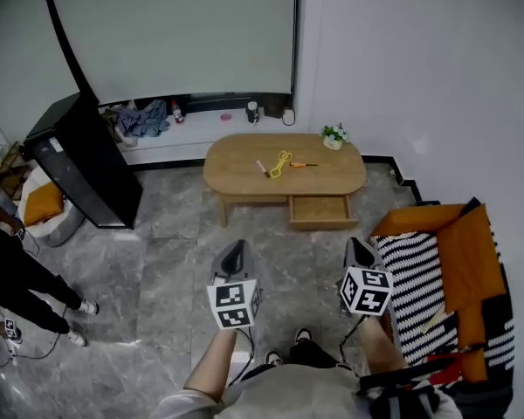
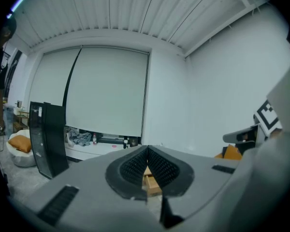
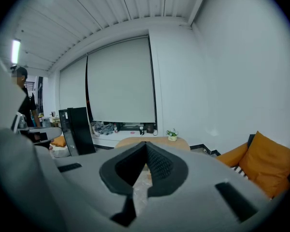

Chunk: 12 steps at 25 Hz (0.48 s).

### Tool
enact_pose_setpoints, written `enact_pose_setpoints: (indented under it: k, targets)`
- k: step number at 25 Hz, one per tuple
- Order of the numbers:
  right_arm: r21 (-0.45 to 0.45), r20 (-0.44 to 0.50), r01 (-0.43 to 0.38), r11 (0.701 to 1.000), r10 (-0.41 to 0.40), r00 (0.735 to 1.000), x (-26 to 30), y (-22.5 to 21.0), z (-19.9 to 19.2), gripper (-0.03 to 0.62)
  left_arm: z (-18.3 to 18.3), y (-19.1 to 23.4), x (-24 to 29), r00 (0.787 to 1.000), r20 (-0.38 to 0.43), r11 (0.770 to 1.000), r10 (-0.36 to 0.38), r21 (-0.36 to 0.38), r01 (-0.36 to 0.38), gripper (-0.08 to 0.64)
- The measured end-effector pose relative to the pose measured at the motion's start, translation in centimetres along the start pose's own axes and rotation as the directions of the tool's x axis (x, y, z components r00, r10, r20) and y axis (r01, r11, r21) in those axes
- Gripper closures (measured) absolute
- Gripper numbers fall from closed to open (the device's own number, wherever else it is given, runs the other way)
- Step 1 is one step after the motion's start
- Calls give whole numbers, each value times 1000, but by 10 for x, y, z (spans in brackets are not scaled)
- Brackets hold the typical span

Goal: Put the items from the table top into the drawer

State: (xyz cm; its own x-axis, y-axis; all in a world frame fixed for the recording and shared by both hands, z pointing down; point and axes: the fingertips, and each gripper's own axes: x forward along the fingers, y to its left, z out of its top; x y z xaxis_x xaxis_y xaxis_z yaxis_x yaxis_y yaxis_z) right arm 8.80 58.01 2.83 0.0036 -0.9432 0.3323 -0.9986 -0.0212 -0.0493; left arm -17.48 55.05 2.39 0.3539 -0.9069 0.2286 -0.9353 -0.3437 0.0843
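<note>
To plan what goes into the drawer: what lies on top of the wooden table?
A yellow tool, an orange-tipped stick, a small pale item and a potted plant. Nothing covers the tabletop; finer details are too small to tell.

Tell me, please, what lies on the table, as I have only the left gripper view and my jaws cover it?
Observer: The head view shows three small things near the middle of the table: a pale stick, a yellow loop and a thin orange tool.
Operator: Thank you. Is the drawer ready?
Observer: The drawer is pulled out under the table's front edge, right of the middle, and looks empty.
Operator: And the right gripper?
Observer: The right gripper has its jaws together with nothing between them, well short of the table.
</note>
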Motion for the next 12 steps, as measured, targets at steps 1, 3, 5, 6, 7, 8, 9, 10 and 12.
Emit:
enact_pose_setpoints:
  k: [1,3,5,6,7,8,9,10,12]
  targets:
    - [1,-5,-1,1000,1,1000,5,-1,-1,600,-1,1,4,1000,-3,1000,1,1,-1,551]
    - [2,-11,-3,1000,3,1000,16,-2,1,598,3,5,15,1000,15,1000,6,3,-6,551]
    - [4,-13,-4,1000,4,1000,32,-4,3,598,6,10,29,1000,29,1000,11,4,-11,551]
    - [7,-13,-4,1000,4,1000,41,-6,4,598,6,11,37,1000,25,1000,13,7,-13,551]
    - [11,-13,-5,1000,5,1000,51,-9,5,598,4,12,46,1000,17,1000,15,11,-15,551]
    - [16,-14,-6,1000,7,1000,62,-12,6,598,3,13,57,1000,7,1000,18,15,-18,551]
    - [19,-14,-9,1000,9,1000,75,-16,9,598,3,14,68,1000,1,1000,22,18,-22,551]
    - [22,-13,-13,1000,13,1000,89,-19,12,598,5,16,82,1000,0,1000,25,19,-25,551]
    - [16,-9,-20,1000,20,1000,122,-25,22,600,11,19,111,999,7,999,34,24,-34,551]
